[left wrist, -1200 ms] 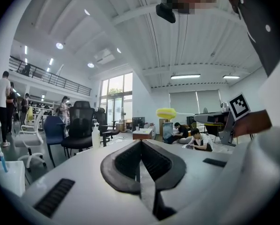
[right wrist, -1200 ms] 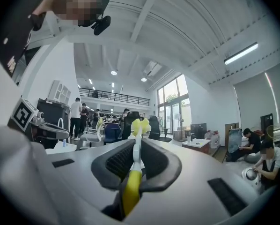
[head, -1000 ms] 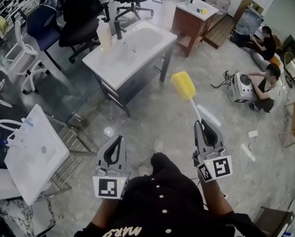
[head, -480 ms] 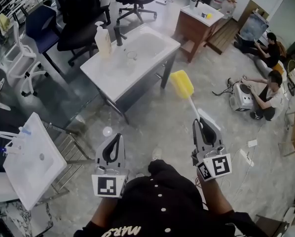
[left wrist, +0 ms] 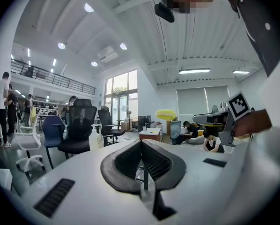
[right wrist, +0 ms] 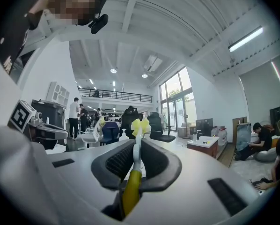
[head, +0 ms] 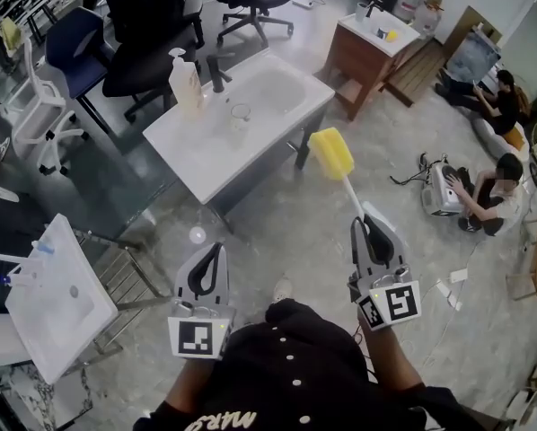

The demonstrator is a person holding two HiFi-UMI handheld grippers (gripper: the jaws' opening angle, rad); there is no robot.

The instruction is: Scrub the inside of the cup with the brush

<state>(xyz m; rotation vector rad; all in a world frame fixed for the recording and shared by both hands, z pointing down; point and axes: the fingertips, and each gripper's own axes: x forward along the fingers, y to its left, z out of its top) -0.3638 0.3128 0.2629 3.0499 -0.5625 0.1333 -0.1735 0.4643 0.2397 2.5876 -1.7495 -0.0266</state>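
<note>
Jaws of the right gripper (head: 369, 218) are clamped on the handle of the brush (head: 332, 154), whose yellow sponge head sticks out ahead over the floor (head: 277, 214), short of the white sink table (head: 192, 146). The left gripper (head: 217, 251) is squeezed fully closed with nothing between its jaws. The clear cup (head: 240, 113) stands upright on the table's counter beside the basin (head: 273, 88), near the soap bottle (head: 186, 81) and dark faucet (head: 216, 68), well apart from both grippers.
</note>
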